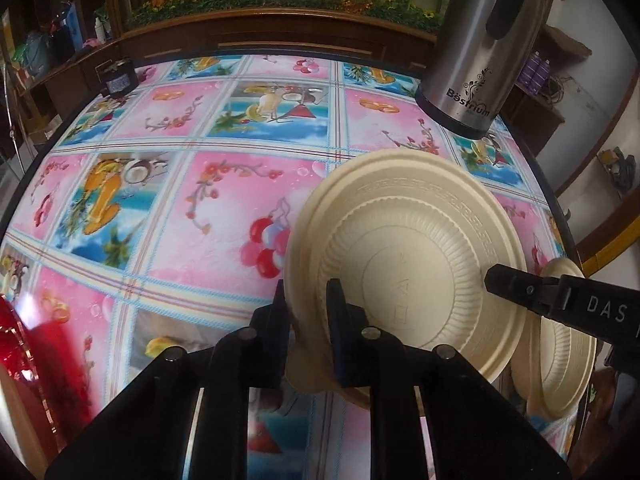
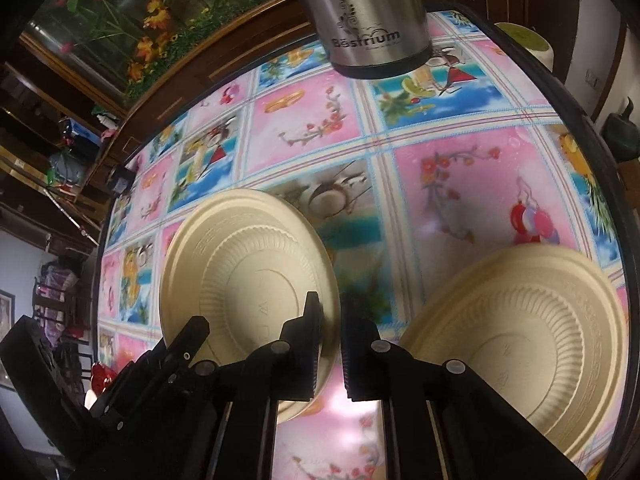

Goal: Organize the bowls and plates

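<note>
A cream plate lies upside down, its ribbed underside showing, on the flowered tablecloth. My left gripper is shut on its left rim, which runs between the two black fingers. My right gripper is shut on the opposite rim of the same plate, and its tip comes in from the right in the left wrist view. The left gripper appears at the plate's far side in the right wrist view. A second cream plate, also bottom up, lies just right of the first.
A steel flask stands at the table's back. A small black box sits at the far left corner and something red and shiny at the near left. The table's dark edge runs close on the right.
</note>
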Action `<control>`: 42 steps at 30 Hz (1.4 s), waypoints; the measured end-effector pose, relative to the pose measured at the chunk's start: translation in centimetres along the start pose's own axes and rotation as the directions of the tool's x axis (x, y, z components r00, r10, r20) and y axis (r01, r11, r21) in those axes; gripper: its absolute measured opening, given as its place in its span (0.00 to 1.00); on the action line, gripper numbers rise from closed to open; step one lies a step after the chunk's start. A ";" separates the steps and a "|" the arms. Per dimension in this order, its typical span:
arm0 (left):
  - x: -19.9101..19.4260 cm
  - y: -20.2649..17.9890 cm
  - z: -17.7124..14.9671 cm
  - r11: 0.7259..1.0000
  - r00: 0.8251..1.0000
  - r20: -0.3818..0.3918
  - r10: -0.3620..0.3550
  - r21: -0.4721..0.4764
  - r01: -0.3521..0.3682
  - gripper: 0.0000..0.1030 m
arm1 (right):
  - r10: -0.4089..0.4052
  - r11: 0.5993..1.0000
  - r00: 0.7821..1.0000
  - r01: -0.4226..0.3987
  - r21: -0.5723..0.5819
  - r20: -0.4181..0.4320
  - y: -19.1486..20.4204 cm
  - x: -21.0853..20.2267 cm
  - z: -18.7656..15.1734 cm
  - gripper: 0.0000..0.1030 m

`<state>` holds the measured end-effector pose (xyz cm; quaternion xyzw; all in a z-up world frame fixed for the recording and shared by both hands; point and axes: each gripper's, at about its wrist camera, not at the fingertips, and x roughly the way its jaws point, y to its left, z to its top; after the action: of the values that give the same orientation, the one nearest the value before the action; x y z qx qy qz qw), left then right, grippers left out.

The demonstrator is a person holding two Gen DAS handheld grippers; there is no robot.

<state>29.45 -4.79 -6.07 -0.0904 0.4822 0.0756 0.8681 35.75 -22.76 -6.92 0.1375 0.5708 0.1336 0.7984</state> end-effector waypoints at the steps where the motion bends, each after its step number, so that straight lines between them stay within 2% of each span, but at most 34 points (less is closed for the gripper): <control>1: -0.5 0.2 -0.3 1.000 1.000 0.005 0.003 0.005 -0.003 0.14 | 0.004 1.000 1.000 -0.004 -0.003 -0.001 0.2 -0.1 -0.4 0.09; 9: -3.5 1.8 -3.3 1.000 1.000 0.016 -0.006 0.017 0.006 0.14 | 0.038 0.999 0.999 -0.038 -0.021 0.016 1.7 -2.4 -4.7 0.09; 16: -6.3 2.9 -6.9 0.999 0.999 0.024 -0.034 0.032 0.034 0.14 | 0.034 0.999 0.999 -0.032 -0.038 0.039 2.3 -4.8 -9.5 0.09; 25: -8.1 3.6 -10.5 0.997 0.998 0.017 -0.052 0.052 0.052 0.14 | 0.048 0.998 0.997 -0.046 -0.040 0.061 2.1 -7.0 -14.9 0.09; 42: -11.0 5.6 -14.4 0.996 0.997 0.029 -0.067 0.063 0.065 0.14 | 0.077 0.996 0.993 -0.074 -0.043 0.091 2.7 -8.9 -20.5 0.09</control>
<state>10.58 -3.10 -4.69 -0.0783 0.4675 0.0333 0.8799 13.40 -22.20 -4.50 0.1493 0.5246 0.1683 0.8211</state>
